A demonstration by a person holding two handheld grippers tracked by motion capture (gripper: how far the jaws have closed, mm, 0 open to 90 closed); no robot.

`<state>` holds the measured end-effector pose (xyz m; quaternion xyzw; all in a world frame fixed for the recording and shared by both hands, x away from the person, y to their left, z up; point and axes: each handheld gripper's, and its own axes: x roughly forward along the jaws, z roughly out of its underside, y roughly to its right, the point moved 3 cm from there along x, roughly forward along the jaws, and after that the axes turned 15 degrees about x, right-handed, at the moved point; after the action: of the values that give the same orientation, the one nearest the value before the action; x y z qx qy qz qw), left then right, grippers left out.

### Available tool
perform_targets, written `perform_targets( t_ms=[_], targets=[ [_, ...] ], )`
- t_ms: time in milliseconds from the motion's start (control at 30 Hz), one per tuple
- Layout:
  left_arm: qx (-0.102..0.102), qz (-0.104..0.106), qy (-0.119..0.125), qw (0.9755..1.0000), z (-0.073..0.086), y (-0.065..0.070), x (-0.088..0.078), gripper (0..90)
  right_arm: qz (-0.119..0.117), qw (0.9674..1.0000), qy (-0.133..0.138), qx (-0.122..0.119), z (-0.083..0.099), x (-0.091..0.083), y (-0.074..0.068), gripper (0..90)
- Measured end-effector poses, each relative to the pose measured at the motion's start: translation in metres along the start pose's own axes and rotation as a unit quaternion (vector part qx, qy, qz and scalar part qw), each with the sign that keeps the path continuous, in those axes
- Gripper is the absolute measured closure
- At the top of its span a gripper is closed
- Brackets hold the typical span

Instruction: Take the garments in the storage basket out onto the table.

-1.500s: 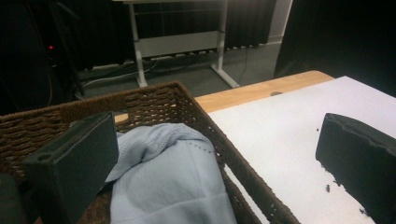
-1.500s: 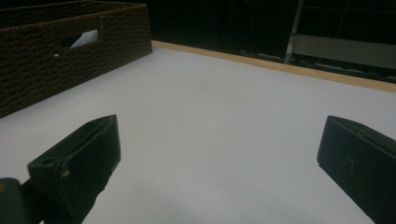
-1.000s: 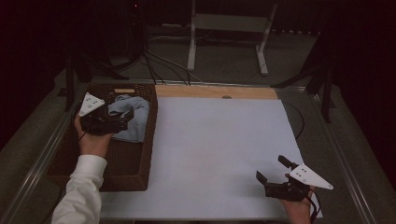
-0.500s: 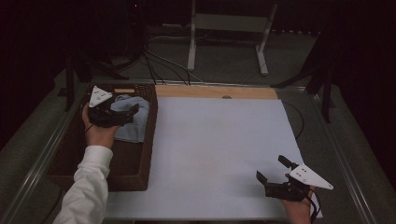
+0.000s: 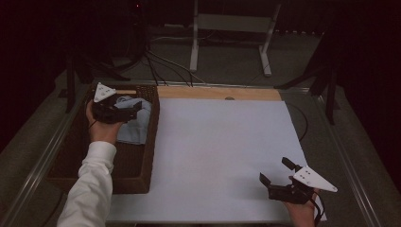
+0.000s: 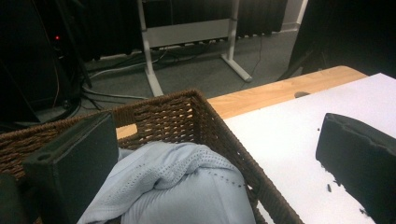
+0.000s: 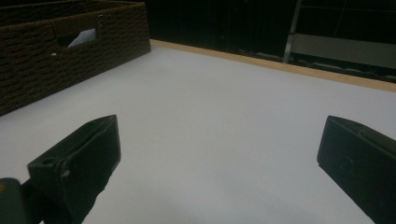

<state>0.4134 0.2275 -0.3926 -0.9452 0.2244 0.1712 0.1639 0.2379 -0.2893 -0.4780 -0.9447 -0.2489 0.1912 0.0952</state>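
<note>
A light blue knit cloth [image 5: 135, 126] lies crumpled in the far end of a brown wicker basket [image 5: 142, 182] at the table's left. My left gripper [image 5: 138, 106] hovers over that cloth, jaws pointing right and spread wide. In the left gripper view the cloth [image 6: 187, 186] sits below and between the open jaws of the left gripper [image 6: 215, 168], with the basket's corner [image 6: 182, 112] just beyond. My right gripper [image 5: 275, 171] rests low near the front right of the white sheet [image 5: 222, 151], open and with nothing between its jaws [image 7: 215, 158].
A wooden strip [image 5: 217, 93] runs along the sheet's far edge. In the right gripper view the basket [image 7: 56, 51] stands far off to the left, a pale patch showing through its handle hole. Beyond the table are a metal stand [image 5: 229, 28] and floor cables [image 5: 161, 66].
My left hand and gripper have moved away from me toward the basket's far end and a little to the right over the cloth. The right gripper has stayed put.
</note>
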Motion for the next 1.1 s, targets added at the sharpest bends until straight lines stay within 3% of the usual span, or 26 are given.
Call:
perform_targets(
  t_ms=[567, 1100],
  targets=[
    [-0.019, -0.006, 0.001, 0.9998, -0.001, -0.006, 0.016, 0.3, 0.000, 1.0000, 0.001, 0.001, 0.000, 0.000, 0.000, 0.0],
    [-0.030, -0.014, -0.014, 0.9994, 0.006, -0.002, 0.036, 0.4, 0.000, 1.0000, 0.004, -0.001, -0.001, -0.002, 0.000, 0.0]
  ],
)
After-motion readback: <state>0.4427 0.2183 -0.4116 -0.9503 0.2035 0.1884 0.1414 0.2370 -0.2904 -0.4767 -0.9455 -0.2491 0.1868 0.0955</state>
